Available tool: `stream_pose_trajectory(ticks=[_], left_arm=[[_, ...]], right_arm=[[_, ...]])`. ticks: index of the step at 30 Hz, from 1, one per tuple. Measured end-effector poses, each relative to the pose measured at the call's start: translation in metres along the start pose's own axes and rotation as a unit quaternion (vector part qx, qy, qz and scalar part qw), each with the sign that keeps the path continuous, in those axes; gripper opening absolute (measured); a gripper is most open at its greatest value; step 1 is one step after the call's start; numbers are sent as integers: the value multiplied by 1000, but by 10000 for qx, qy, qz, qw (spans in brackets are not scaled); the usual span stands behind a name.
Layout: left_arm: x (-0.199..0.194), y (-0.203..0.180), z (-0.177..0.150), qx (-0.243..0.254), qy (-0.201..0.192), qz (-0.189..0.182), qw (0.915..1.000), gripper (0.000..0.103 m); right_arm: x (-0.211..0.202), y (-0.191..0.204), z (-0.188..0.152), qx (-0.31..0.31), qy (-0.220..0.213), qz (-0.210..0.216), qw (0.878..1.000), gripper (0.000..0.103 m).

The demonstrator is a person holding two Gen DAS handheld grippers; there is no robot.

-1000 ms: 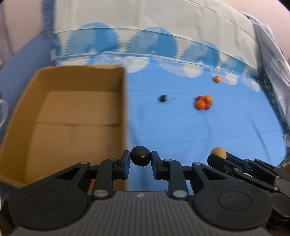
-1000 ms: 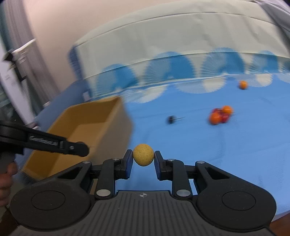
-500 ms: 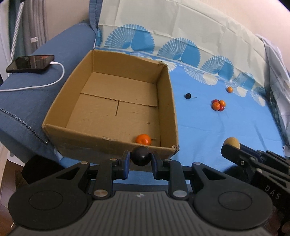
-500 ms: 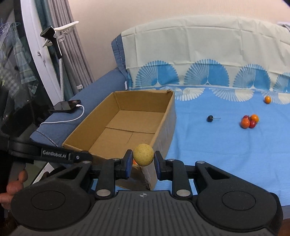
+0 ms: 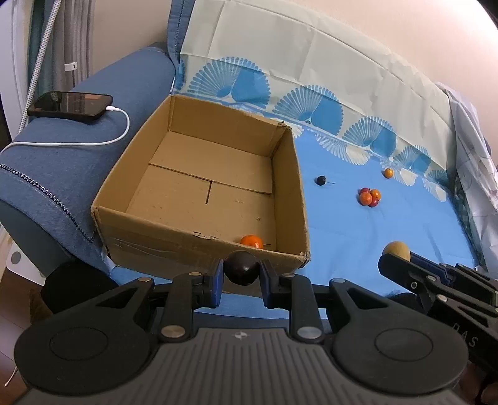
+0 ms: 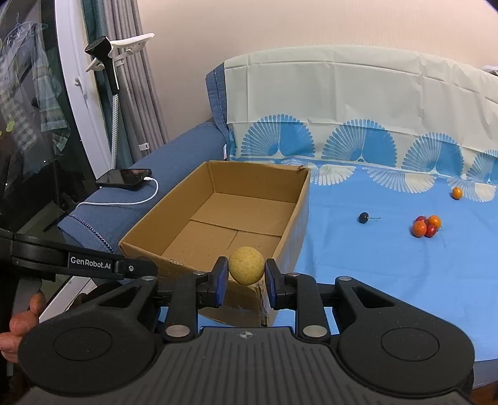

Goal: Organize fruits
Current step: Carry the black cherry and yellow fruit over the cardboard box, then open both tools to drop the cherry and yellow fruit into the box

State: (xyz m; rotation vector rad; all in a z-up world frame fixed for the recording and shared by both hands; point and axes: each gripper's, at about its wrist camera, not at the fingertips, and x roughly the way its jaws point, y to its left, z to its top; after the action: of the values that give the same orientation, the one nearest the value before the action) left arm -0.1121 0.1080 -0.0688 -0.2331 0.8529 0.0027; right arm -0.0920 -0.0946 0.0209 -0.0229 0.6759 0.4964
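Fruits mid-transfer: left gripper (image 5: 241, 272) clamps dark plum (image 5: 241, 271), right gripper (image 6: 245, 270) clamps yellow fruit (image 6: 246, 265), both lower centre, short of cardboard box (image 5: 199, 246). Next: reach over rim, release beside orange (image 5: 251, 241).

Blue sofa (image 6: 174, 155), grey curtains (image 6: 133, 93), beige wall (image 6: 280, 28).

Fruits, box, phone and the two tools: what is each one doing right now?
Left tool: shut on the dark fruit, near the box's front wall.
Right tool: shut on the yellow fruit.
Cardboard box: open on top, one orange fruit inside.
Fruit cluster: loose on the blue cloth.
Dark cherry: loose on the cloth.
Small orange fruit: loose, farther back.
Phone: cable plugged in, on the armrest.
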Motion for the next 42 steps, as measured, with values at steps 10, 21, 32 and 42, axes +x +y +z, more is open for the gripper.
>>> stream_pose_trajectory(ticks=[10,21,32,42], left_arm=[[1,4,2,-111,5,-21,9999,27],[9,12,12,-224,55,47,9997,27],[21,25,39,-331,-61,178,9993,27],[50,35,70,-441,-68,253,9987,27]], right_arm=[[4,2,0,-16,25,-27,10000,26],[16,3,4,-81,108,-60,9999,26],[43,9,16,-219,214,-7,9995,26],[89,11,30,-252,395,53,9989,26]])
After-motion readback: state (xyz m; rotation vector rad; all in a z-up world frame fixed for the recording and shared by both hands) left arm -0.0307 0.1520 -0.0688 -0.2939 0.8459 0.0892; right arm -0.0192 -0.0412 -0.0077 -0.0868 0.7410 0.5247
